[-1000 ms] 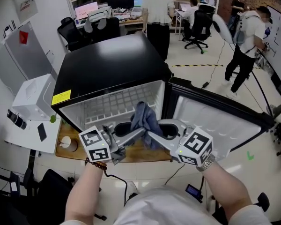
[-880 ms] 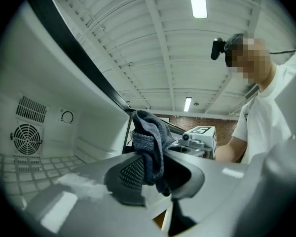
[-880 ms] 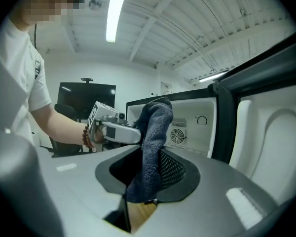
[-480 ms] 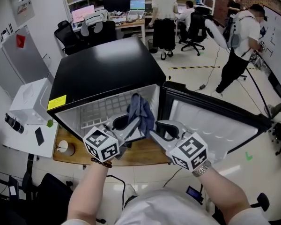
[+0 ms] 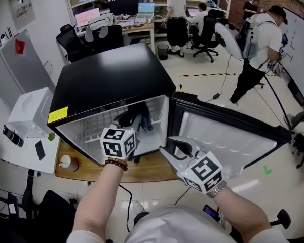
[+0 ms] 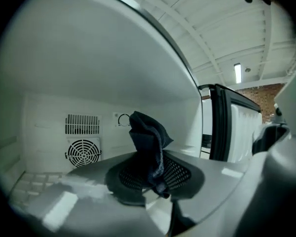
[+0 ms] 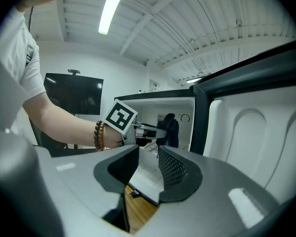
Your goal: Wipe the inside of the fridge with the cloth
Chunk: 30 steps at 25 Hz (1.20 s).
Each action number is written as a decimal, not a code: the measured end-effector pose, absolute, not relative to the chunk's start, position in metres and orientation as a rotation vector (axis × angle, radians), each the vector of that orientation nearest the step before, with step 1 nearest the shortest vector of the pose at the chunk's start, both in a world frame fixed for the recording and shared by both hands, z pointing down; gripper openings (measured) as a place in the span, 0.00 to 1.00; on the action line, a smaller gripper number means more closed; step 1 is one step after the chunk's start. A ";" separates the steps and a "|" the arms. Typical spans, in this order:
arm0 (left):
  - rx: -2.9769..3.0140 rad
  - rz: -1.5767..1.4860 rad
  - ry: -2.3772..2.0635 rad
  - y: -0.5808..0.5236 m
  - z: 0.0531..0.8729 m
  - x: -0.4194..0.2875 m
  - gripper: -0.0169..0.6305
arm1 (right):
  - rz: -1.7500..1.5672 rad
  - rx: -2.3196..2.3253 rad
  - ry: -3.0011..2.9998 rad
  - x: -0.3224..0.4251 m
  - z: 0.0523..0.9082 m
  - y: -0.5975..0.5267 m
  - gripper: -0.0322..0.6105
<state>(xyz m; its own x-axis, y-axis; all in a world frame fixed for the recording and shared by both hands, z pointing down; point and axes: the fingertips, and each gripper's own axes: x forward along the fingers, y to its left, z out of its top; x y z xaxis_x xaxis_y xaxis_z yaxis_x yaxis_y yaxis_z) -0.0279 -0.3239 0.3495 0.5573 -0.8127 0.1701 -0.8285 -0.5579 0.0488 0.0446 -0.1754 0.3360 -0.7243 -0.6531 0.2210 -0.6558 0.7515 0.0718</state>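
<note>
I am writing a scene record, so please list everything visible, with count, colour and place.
fridge: one, black outside, white inside, centre
door: one, white inside, open to the right
cloth: one, dark blue, inside the fridge
board: one, wooden, under the fridge
cup: one, pale, on the board's left end
people: several, far back
left gripper: one, grey, in the fridge, fingers just closed further on the cloth
right gripper: one, grey, before the door, fingers just opened, nothing between
</note>
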 end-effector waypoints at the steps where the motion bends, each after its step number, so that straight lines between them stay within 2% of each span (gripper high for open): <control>1: 2.657 0.201 -1.428 -0.329 0.349 -0.026 0.14 | 0.018 1.036 -2.721 0.045 0.335 -0.175 0.25; 15: 2.606 0.348 -1.651 -0.400 0.354 -0.010 0.14 | -0.002 1.078 -2.749 0.040 0.328 -0.173 0.23; 30: 2.545 0.373 -1.631 -0.434 0.373 -0.001 0.14 | 0.014 1.125 -2.726 0.052 0.334 -0.175 0.21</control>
<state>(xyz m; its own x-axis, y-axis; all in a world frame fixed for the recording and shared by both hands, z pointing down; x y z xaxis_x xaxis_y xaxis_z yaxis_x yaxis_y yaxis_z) -0.0011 -0.4338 0.3733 0.3978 -0.8812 0.2555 -0.9046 -0.4231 -0.0507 0.0522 -0.1750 0.3336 -0.6932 -0.6978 0.1804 -0.6996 0.7116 0.0642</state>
